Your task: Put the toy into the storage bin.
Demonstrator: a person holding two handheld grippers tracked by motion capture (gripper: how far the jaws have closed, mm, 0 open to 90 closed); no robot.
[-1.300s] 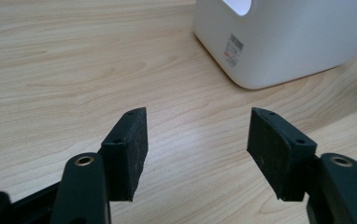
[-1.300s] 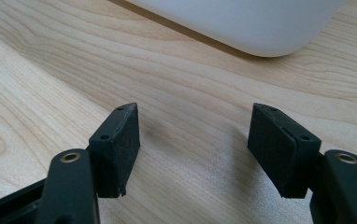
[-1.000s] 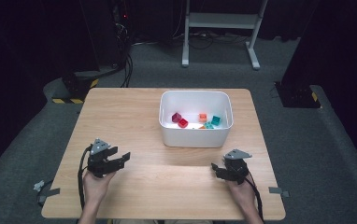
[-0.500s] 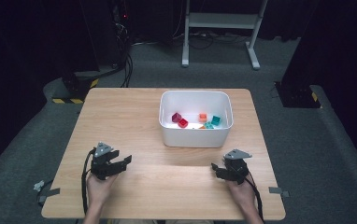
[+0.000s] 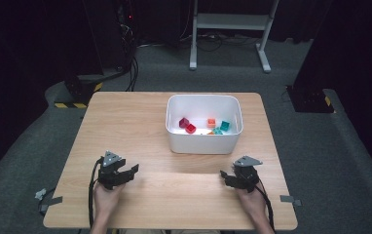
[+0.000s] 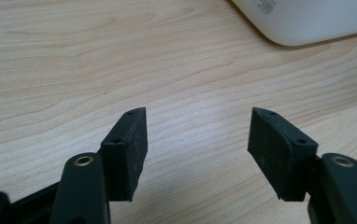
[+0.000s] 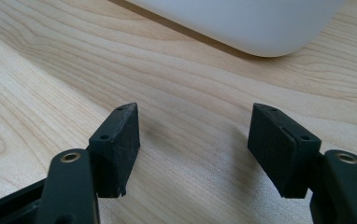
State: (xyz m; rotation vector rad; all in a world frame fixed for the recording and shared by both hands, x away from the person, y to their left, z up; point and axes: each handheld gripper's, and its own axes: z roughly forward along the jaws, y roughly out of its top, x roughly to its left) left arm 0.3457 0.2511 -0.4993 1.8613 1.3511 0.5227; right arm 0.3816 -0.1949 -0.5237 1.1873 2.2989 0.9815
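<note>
This is looking like a lab or test room, not a home. A plain wooden table is standing alone on grey carpet, and dark curtains are hanging all around it. Black cables are running over the floor at the back, next to a white metal stand. Yellow and black warning tape is sticking to the floor, and small bits of grey tape are marking spots beside the table

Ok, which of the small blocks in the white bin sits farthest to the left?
The dark red block, at the left end of the cluster in the white bin. The brighter red block touches its right side; the orange and teal blocks lie further right.
</note>
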